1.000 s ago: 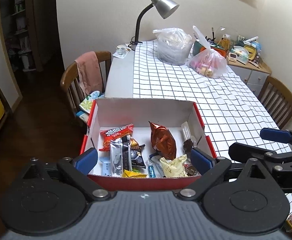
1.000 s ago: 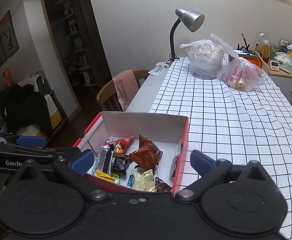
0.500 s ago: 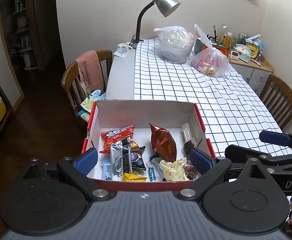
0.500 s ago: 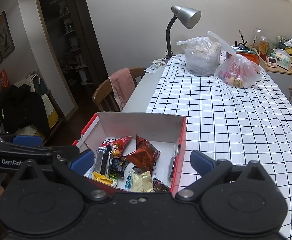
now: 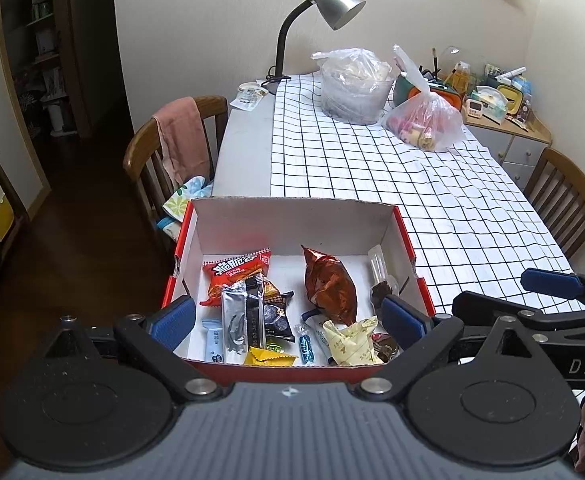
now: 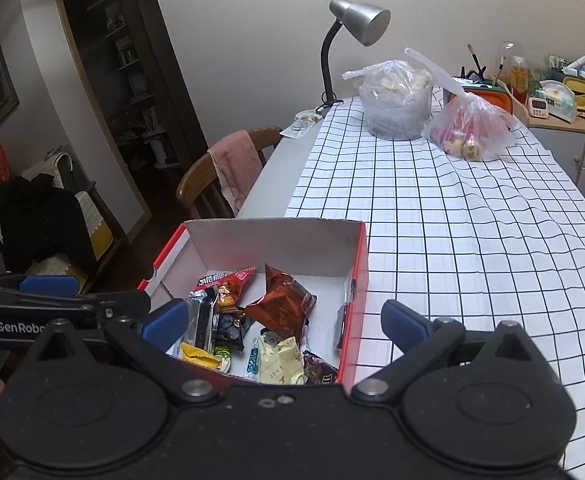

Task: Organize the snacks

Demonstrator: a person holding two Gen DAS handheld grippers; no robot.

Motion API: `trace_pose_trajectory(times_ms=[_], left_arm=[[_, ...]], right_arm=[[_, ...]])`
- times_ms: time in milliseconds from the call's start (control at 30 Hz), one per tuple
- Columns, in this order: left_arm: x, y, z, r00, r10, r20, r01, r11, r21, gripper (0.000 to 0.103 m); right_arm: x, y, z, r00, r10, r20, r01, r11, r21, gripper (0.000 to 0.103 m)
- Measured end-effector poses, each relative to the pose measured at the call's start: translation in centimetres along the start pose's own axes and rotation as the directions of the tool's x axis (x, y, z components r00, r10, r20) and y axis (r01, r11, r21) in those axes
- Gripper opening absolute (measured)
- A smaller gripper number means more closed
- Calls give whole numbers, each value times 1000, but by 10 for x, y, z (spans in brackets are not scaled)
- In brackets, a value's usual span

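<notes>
Directly ahead of both spread, empty grippers, left gripper (image 5: pixel 286 316) and right gripper (image 6: pixel 282 320), the red cardboard box (image 5: pixel 406 240) of snacks is seen; the brown foil bag (image 5: pixel 328 284) is nearer the left.

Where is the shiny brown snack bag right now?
In both wrist views the brown snack bag lies inside the red box, right of centre, between the red packet and the clear wrapped stick.

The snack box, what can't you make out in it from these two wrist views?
- Box near corners: left wrist view, hidden behind the left gripper fingers.
- Dark snack at the front right: partly covered by a blue pad.
- Blue candy print: too small in both views.
- Box right inner wall: right wrist view, seen edge-on.
</notes>
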State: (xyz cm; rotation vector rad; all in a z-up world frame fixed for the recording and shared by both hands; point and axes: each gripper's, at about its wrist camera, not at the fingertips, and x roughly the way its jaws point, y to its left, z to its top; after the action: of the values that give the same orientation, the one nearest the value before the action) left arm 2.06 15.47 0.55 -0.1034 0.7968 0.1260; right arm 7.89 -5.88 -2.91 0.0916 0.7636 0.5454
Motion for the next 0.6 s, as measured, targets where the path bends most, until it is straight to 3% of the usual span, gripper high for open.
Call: trace_pose_trajectory(times_ms=[600], left_arm=[[-2,0,-1,1000,-12,18,12,1000,-5,100]], right_arm=[[3,-4,0,1000,-15,5,15,1000,28,103]])
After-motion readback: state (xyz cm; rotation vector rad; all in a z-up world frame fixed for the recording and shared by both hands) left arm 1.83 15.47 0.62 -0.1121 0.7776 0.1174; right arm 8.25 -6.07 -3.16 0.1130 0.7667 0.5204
